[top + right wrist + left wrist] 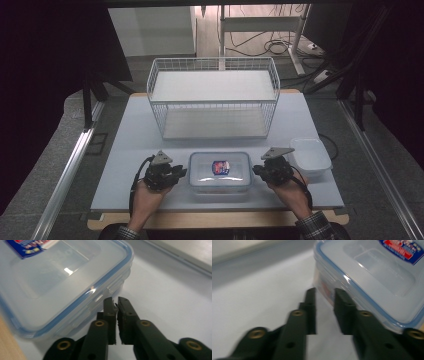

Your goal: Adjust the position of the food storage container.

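A clear plastic container with a blue-edged lid and a blue and red label on top sits on the pale table near its front edge, between the two grippers and in front of the white wire basket. It is rectangular with rounded corners; something reddish shows faintly through its side wall in the left gripper view, too blurred to identify. An open white tub stands just to its right. The left gripper points at the container's left side with its jaws parted by a clear gap and nothing between them. The right gripper meets the right side, its jaws nearly together with a narrow slit; whether they pinch a lid tab is hard to make out. The label's print is cut off in both gripper views.
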Tool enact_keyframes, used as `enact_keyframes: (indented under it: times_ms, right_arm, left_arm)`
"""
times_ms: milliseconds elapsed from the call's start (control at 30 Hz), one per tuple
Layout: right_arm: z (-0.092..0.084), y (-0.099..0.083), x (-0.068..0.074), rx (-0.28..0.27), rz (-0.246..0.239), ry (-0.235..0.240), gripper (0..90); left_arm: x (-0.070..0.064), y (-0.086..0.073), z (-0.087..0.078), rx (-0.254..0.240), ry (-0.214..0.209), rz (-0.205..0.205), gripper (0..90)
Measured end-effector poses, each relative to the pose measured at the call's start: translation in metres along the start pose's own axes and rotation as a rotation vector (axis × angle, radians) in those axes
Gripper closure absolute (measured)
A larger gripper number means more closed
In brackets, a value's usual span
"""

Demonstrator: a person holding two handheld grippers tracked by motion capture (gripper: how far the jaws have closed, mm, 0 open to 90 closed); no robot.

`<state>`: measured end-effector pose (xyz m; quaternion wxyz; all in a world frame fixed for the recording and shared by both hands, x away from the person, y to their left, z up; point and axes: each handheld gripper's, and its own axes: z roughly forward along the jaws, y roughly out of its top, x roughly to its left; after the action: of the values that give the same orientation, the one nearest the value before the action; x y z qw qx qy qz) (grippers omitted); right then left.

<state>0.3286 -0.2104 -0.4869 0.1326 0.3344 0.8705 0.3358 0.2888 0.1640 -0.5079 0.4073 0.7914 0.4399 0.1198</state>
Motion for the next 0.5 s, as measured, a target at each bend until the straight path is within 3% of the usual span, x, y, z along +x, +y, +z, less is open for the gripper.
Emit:
enact_keyframes:
  times_ms: [167,333,400,500]
  right_arm:
    - [-0.020,-0.006,-0.004,-0.053,-0.005,-0.010,74.2]
    - [-0.026,-0.007,-0.006,-0.090,0.003,-0.027,58.8]
    - [-0.029,-0.007,-0.005,-0.109,0.002,-0.038,52.5]
    - [-0.032,-0.007,-0.002,-0.136,-0.009,-0.047,42.6]
  left_arm:
    - [0.008,-0.001,-0.007,-0.008,-0.006,-0.002,35.7]
    - [0.009,-0.003,-0.020,-0.058,-0.023,0.034,28.1]
    - [0.007,-0.005,-0.023,-0.075,-0.033,0.066,26.7]
    - [0.000,-0.010,-0.027,-0.087,-0.006,0.144,23.0]
